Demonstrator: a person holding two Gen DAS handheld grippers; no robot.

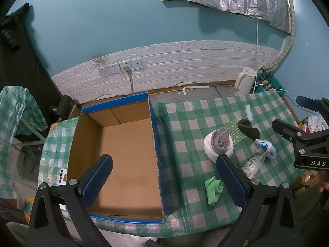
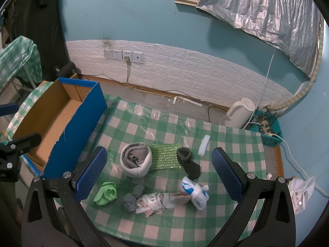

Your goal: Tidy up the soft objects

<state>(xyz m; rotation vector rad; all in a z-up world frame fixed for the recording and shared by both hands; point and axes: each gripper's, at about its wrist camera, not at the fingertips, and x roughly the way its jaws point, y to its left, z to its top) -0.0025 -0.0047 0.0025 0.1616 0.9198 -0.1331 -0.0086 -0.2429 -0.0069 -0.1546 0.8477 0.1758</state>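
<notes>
Both claws gape wide and hold nothing: left claw [image 1: 164,183] over the box [image 1: 127,144], right claw [image 2: 159,175] above the bench [image 2: 236,135]. I judge the green cloth [image 2: 105,193], nearest the box, best taken first, pinched at its middle.

Wide-open right gripper [image 2: 159,174] above rolled green cloth [image 2: 106,192], black sock [image 2: 188,162], checked tablecloth [image 2: 226,135].

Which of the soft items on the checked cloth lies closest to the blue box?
The green cloth roll, at the near left of the pile. The white-and-grey roll, black sock and plastic-wrapped bundles all lie farther from the blue box.
</notes>
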